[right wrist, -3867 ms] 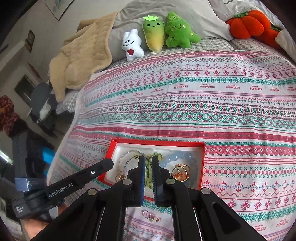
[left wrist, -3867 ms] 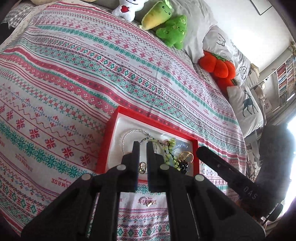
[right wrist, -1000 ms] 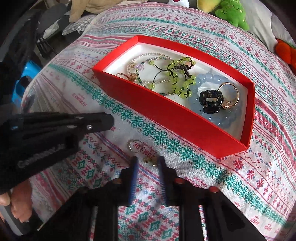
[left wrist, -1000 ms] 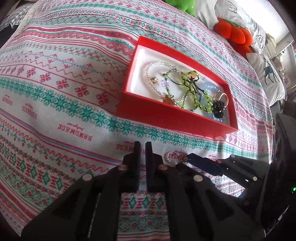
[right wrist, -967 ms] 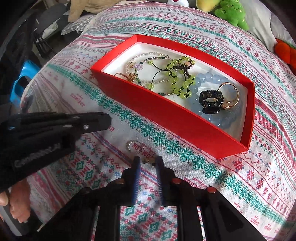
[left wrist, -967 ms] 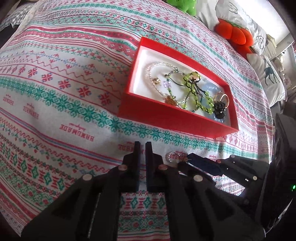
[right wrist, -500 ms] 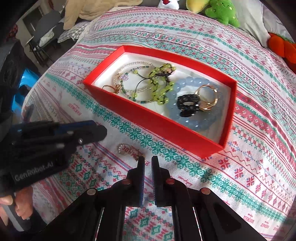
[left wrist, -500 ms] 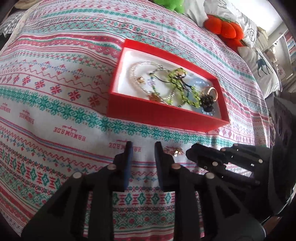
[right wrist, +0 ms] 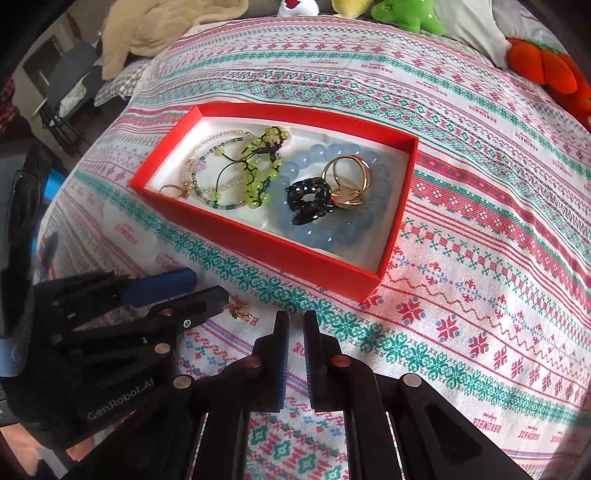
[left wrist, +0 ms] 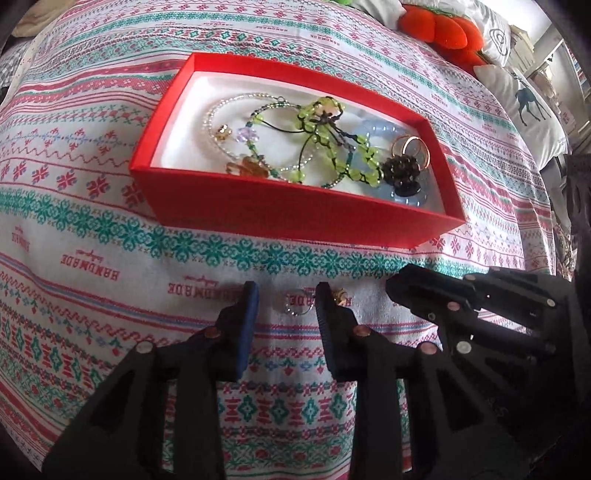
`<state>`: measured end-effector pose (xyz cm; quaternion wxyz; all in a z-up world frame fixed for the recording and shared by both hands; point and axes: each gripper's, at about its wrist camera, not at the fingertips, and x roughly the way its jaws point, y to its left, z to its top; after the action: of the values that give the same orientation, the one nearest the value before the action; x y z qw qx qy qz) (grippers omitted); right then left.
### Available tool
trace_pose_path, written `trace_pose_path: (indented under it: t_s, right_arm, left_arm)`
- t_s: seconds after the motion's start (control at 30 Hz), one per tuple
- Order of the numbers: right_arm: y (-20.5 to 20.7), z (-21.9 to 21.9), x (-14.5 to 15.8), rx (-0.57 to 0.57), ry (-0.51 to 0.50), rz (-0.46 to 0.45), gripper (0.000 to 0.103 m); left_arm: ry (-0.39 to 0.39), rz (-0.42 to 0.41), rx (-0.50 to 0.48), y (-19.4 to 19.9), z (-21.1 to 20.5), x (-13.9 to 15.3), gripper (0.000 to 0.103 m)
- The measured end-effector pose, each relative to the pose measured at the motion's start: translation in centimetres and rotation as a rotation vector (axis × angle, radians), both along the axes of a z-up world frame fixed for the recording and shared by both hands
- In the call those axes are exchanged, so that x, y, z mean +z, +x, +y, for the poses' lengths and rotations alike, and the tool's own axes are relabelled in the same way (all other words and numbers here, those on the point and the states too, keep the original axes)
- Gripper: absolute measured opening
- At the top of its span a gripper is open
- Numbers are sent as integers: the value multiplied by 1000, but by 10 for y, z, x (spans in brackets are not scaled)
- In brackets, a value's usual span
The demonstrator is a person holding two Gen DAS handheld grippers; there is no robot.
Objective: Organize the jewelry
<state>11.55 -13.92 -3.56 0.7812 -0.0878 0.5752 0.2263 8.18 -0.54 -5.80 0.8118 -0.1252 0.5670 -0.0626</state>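
A red box point(left wrist: 295, 216) point(right wrist: 258, 247) lies on the patterned bedspread and holds bracelets, a green bead cord point(left wrist: 325, 147), a blue bead bracelet point(right wrist: 332, 221), gold rings point(right wrist: 347, 181) and a black piece point(right wrist: 308, 201). In front of it on the cloth lie a small silver ring point(left wrist: 295, 306) and a small gold piece point(left wrist: 340, 295) point(right wrist: 240, 313). My left gripper point(left wrist: 284, 299) point(right wrist: 199, 286) is open, its fingers either side of the silver ring, low over the cloth. My right gripper point(right wrist: 293, 321) point(left wrist: 397, 286) is shut and empty, just right of the gold piece.
Plush toys point(right wrist: 406, 14) and an orange cushion point(left wrist: 439, 29) point(right wrist: 546, 66) lie at the far end of the bed. A beige blanket point(right wrist: 166, 26) is at the far left. A deer pillow point(left wrist: 532, 103) lies at the right edge.
My left gripper has opened and moved right so its fingers straddle the silver ring. My right gripper shut, then pulled back to the right, away from the gold piece. The box has not moved.
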Motion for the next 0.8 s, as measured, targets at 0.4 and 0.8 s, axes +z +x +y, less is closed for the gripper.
trace_pose_path:
  t_s: [0.4, 0.8]
  right_arm:
    - [-1, 3, 3, -3, 4, -10, 9]
    - [-3, 24, -6, 25, 5, 9, 35]
  left_arm:
    - [135, -36, -16, 3, -20, -1, 25]
    - [56, -35, 15, -1, 11, 6, 4]
